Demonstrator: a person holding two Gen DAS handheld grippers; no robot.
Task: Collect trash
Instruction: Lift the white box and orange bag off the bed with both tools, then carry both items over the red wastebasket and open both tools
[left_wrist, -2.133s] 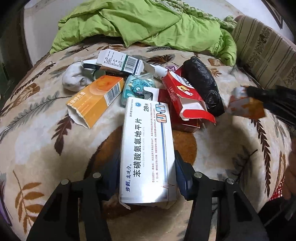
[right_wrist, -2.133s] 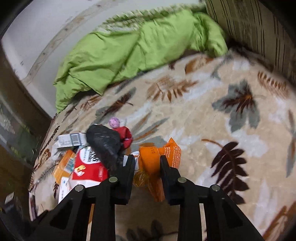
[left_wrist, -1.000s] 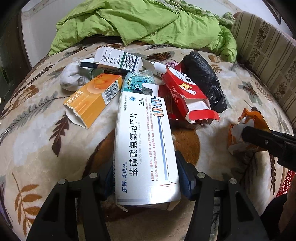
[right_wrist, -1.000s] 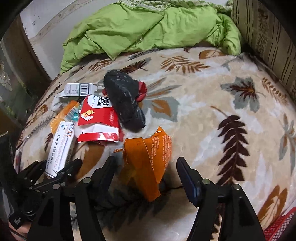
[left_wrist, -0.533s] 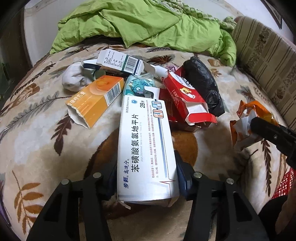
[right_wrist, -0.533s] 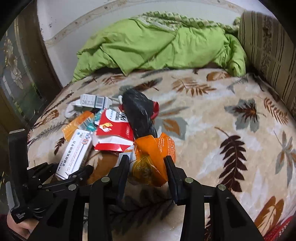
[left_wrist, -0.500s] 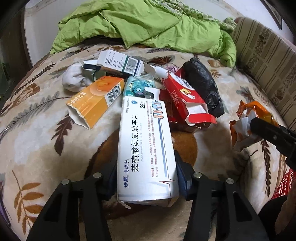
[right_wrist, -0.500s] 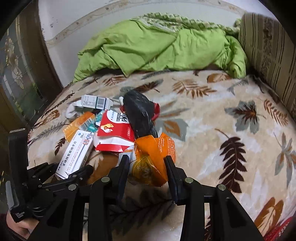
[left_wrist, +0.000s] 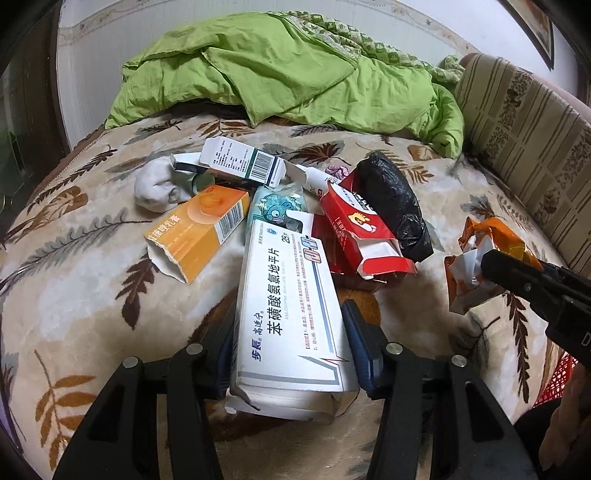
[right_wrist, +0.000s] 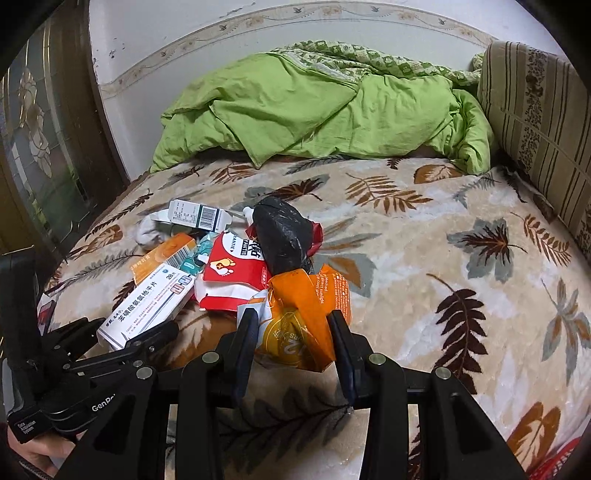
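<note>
The left gripper (left_wrist: 291, 354) has its fingers (left_wrist: 364, 350) closed on the near end of a long white cardboard medicine box with blue print (left_wrist: 291, 306), whose far end reaches ahead into a heap of trash on the leaf-patterned bed blanket (left_wrist: 74, 266). The right gripper (right_wrist: 293, 332) has its fingers (right_wrist: 341, 347) pressed on both sides of a crumpled orange foil wrapper (right_wrist: 303, 317). Just ahead of them lie a red-and-white torn carton (right_wrist: 236, 273) and a knotted black plastic bag (right_wrist: 282, 232).

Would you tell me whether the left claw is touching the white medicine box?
Touching: in the left wrist view the left claw has both fingers pressed against the long sides of the white medicine box.
</note>
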